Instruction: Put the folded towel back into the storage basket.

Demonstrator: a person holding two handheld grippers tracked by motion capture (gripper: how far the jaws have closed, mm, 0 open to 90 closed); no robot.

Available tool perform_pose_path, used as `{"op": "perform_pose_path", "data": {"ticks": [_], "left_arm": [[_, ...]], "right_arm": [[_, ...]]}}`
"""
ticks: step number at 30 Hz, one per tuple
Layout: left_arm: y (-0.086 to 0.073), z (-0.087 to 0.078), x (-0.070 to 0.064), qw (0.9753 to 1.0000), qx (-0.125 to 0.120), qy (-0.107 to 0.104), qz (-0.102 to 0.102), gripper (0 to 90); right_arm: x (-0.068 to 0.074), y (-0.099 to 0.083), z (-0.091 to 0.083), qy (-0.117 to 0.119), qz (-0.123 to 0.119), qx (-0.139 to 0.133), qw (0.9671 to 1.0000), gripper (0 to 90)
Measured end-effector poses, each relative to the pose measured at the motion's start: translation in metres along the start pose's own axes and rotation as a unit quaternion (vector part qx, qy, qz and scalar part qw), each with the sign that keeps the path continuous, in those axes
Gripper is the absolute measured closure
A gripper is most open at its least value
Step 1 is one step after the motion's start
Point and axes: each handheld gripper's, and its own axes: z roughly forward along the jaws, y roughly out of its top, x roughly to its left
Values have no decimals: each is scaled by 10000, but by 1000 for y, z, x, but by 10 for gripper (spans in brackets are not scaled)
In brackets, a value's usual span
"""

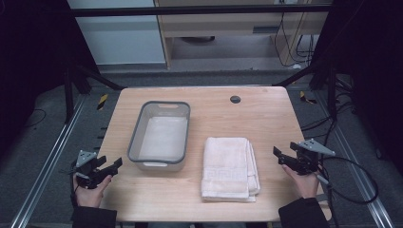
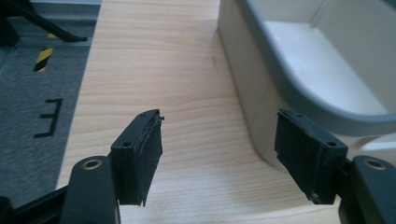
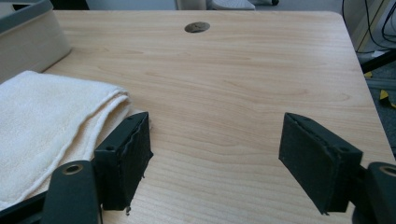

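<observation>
A folded white towel (image 1: 229,167) lies on the wooden table (image 1: 266,118), right of centre near the front. To its left stands an empty white tub with a grey rim (image 1: 159,135). My left gripper (image 1: 110,163) is held open at the table's front left corner, just left of the tub. In the left gripper view the left gripper (image 2: 219,122) has only bare wood between its jaws, with the tub (image 2: 317,60) close on the right. My right gripper (image 1: 283,152) is open at the right edge, beside the towel. In the right gripper view the right gripper (image 3: 215,121) holds nothing, with the towel (image 3: 42,112) at its left.
A dark round cable hole (image 1: 235,99) sits near the table's far edge, also seen as the cable hole (image 3: 196,27). Black frame legs, rails and cables surround the table on the floor. Bare wood lies between the towel and the right edge.
</observation>
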Motion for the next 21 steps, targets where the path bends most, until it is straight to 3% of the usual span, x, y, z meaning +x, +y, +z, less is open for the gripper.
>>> {"op": "perform_pose_path", "data": {"ticks": [7, 14, 21], "left_arm": [[8, -8, -12, 9996, -230, -126, 41, 317], [12, -9, -16, 9992, -355, -179, 35, 311], [20, -9, -27, 9985, -416, -286, 203, 299]], "right_arm": [[4, 4, -2, 142, -146, -22, 9998, 249], [8, 8, -4, 187, -71, 27, 9998, 266], [8, 18, -7, 319, -69, -77, 9994, 267]]}}
